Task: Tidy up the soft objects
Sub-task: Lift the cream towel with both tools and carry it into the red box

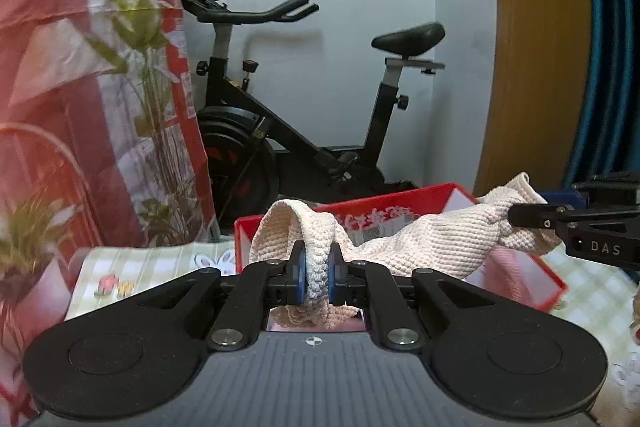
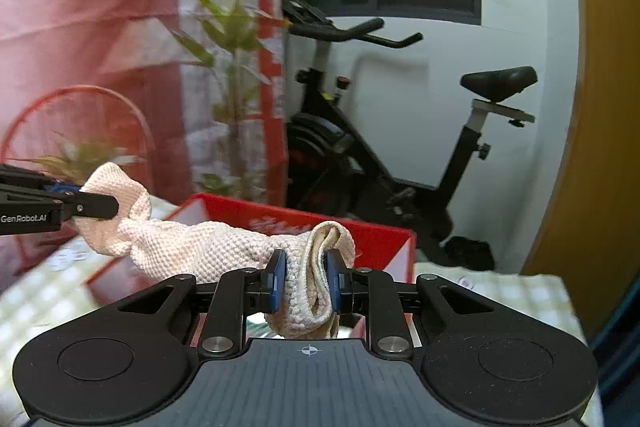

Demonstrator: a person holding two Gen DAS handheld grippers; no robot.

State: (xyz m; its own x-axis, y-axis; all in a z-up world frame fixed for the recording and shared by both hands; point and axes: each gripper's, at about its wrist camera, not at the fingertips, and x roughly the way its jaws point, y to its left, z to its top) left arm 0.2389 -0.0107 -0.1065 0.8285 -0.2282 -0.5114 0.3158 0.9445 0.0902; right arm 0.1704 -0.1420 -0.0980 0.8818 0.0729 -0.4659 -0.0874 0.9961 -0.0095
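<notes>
Left wrist view
- Left gripper (image 1: 318,277): jaws pinched nearly together, the blue pads clamped on one bunched end of the knitted cloth.
- Knitted cloth (image 1: 424,231): cream, ribbed weave; one end loops up over the pads, and the body stretches rightward, held up in the air above the red box.
- Right gripper (image 1: 516,215): enters from the right edge, black, its finger tip pressed into the cloth's far end.
- Red box (image 1: 460,193): open-topped, white inside, just behind and below the cloth; something pink lies in it under the cloth.
- Table covering (image 1: 160,259): pale checked cloth with small printed figures, under the box.
- Exercise bike (image 1: 304,115): black, against the white wall beyond the table.
- Curtain (image 1: 80,67): red and white with a leaf print, filling the left side.

Right wrist view
- Right gripper (image 2: 307,283): jaws narrow but parted by a thick fold of the knitted cloth (image 2: 224,243), which both blue pads squeeze.
- Left gripper (image 2: 114,205): comes in from the left edge and grips the cloth's other end, so the cloth spans between the two grippers.
- Red box (image 2: 384,239): directly behind the cloth, on the checked table covering (image 2: 500,291).
- Exercise bike (image 2: 400,147): behind the box, by the wall.
- Curtain (image 2: 100,27): left background, blurred.
</notes>
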